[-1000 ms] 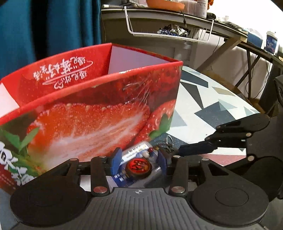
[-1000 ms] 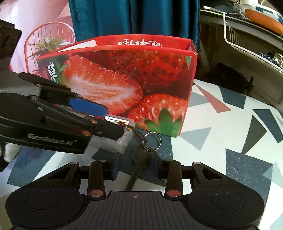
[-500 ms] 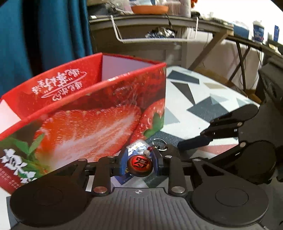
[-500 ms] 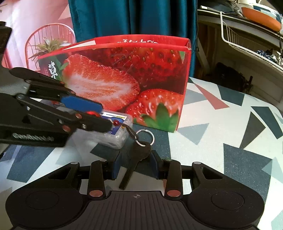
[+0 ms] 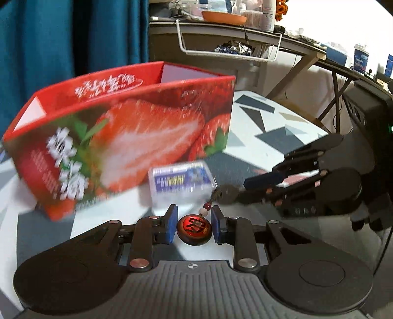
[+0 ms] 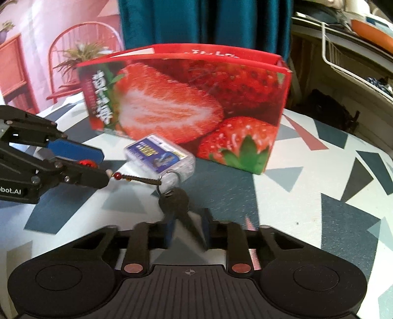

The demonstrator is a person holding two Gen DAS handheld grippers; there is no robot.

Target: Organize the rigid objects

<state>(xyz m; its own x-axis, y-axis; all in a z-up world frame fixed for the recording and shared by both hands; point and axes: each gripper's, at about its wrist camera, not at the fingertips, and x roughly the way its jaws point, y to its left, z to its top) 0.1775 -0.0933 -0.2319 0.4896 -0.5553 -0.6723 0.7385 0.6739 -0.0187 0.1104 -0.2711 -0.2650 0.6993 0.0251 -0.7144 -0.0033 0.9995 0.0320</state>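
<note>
A keychain stretches between my two grippers. My left gripper (image 5: 194, 227) is shut on its round red charm (image 5: 194, 229); it shows at the left of the right wrist view (image 6: 98, 169). My right gripper (image 6: 186, 228) is shut on the dark key (image 6: 178, 205), with the key ring and beaded cord (image 6: 137, 179) pulled taut toward the charm. The right gripper shows in the left wrist view (image 5: 248, 189). A small clear plastic case with a blue label (image 6: 159, 157) lies on the table in front of the red strawberry box (image 6: 186, 105), also seen in the left wrist view (image 5: 122, 137).
The patterned tabletop (image 6: 319, 196) with grey and pink triangles extends right. Behind are a teal curtain (image 6: 208, 22), a wire basket under a shelf (image 5: 228, 46) and a desk with cups (image 5: 361, 59).
Both grippers have pulled back from the box, drawing the keychain clear of the plastic case. The cord is now stretched between them. The case stays by the box.
</note>
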